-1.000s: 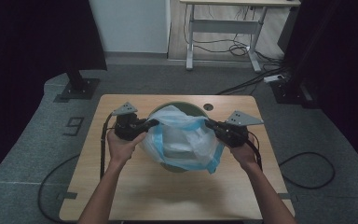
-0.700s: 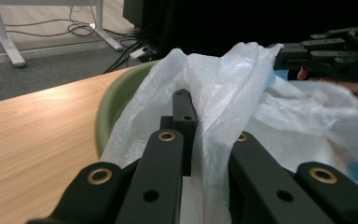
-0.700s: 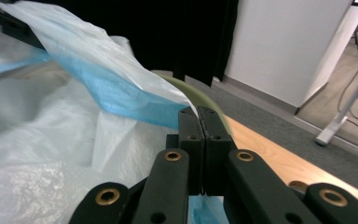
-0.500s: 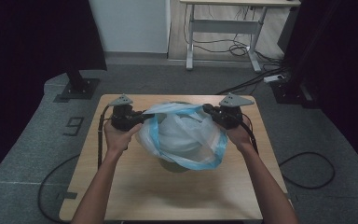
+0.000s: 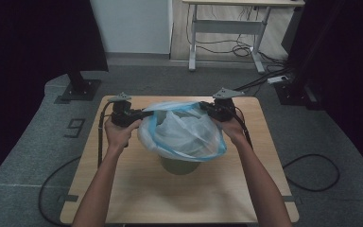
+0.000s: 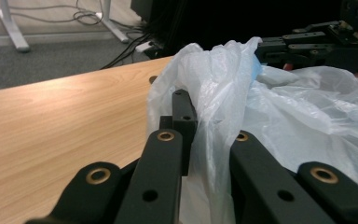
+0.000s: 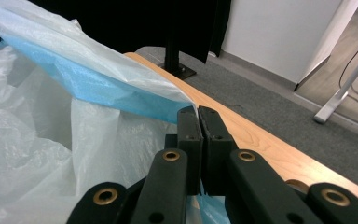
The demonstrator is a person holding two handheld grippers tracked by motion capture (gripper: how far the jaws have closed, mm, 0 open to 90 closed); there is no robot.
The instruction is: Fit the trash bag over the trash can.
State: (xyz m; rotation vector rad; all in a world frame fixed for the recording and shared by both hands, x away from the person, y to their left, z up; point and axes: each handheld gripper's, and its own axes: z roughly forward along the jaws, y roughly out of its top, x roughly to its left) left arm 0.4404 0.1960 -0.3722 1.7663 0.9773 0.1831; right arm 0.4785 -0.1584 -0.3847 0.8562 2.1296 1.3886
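A thin white plastic bag [image 5: 182, 132] with a blue rim is stretched wide over a round olive-green bin [image 5: 179, 164] on the wooden table [image 5: 137, 194]. My left gripper [image 5: 144, 113] is shut on the bag's left rim; the film [image 6: 214, 98] bunches between its jaws in the left gripper view. My right gripper [image 5: 205, 108] is shut on the right rim, its jaws pinching the blue edge [image 7: 121, 93] in the right gripper view. Both grippers sit toward the far side of the bin, pulling the mouth apart. The bag hides most of the bin.
The table's far edge lies just beyond the grippers. Cables [image 5: 99, 142] trail from each gripper along the table's sides. A black stand base [image 5: 78, 90] sits on the floor at the far left, a desk frame [image 5: 227, 42] at the back, and a power strip [image 5: 279, 79] far right.
Both grippers have moved away from me and farther apart, carrying the bag's rim. The bag's mouth is now stretched wider, toward the far side of the bin.
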